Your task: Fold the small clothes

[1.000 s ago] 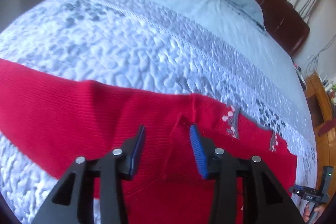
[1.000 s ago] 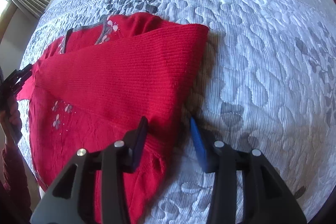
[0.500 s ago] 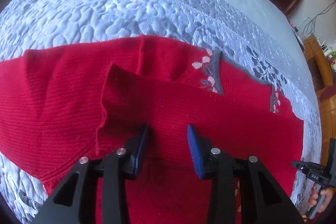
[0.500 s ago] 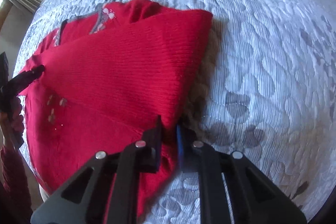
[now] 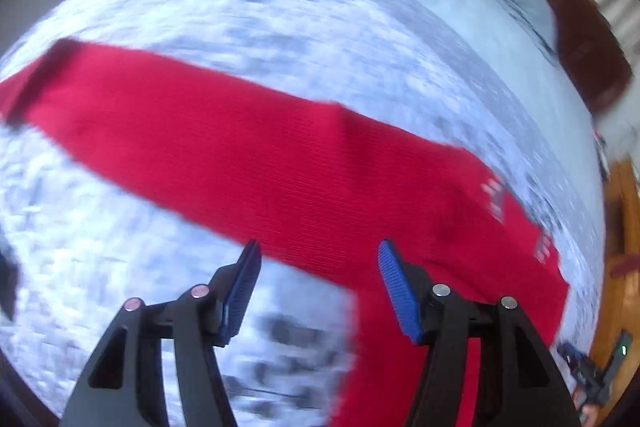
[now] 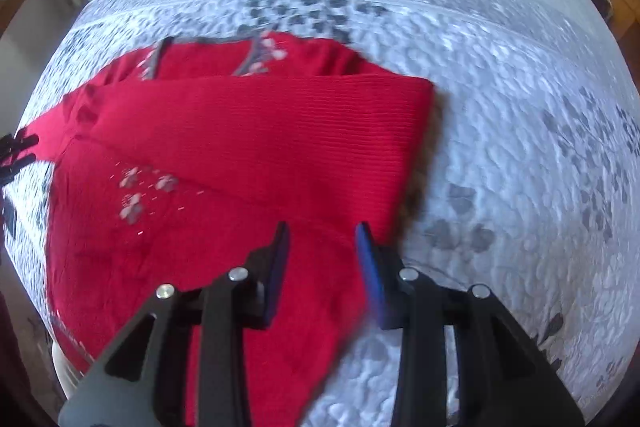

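The red ribbed knit sweater [image 6: 248, 147] was laid flat on the grey quilted bedspread [image 6: 520, 107] for folding; the left gripper [image 5: 318, 259] and the right gripper [image 6: 322, 239] were opening, nothing gripped.

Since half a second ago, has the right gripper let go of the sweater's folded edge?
Yes. The right gripper is opening, its pads clear of the red sweater, which lies on the quilt.

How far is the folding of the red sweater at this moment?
Done: one sleeve lies folded across the red sweater on the quilt. In hand: nothing; both the right gripper and the left gripper are opening, with no cloth pinched. Left: the other sleeve lies stretched out, unfolded.
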The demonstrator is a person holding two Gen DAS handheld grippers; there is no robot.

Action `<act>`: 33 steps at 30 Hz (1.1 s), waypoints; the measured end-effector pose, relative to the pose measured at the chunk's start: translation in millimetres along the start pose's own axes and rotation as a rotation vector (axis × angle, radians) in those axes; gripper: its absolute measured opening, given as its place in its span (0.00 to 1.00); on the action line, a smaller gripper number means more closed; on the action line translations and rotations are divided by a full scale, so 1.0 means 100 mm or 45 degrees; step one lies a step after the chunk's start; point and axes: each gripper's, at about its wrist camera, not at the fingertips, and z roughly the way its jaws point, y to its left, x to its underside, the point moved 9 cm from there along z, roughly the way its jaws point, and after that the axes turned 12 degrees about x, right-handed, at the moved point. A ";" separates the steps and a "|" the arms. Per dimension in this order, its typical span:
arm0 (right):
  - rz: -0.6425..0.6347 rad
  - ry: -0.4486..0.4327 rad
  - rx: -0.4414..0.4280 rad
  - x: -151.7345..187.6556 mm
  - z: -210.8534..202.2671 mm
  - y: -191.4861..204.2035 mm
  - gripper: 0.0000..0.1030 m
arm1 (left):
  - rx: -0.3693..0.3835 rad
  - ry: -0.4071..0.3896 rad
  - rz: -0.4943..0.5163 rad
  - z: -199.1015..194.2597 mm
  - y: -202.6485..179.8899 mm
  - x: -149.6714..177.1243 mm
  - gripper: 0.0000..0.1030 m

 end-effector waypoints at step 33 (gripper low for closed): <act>-0.036 0.168 0.011 -0.23 0.53 0.75 0.47 | -0.368 -0.102 -0.163 -0.77 2.54 -1.42 0.03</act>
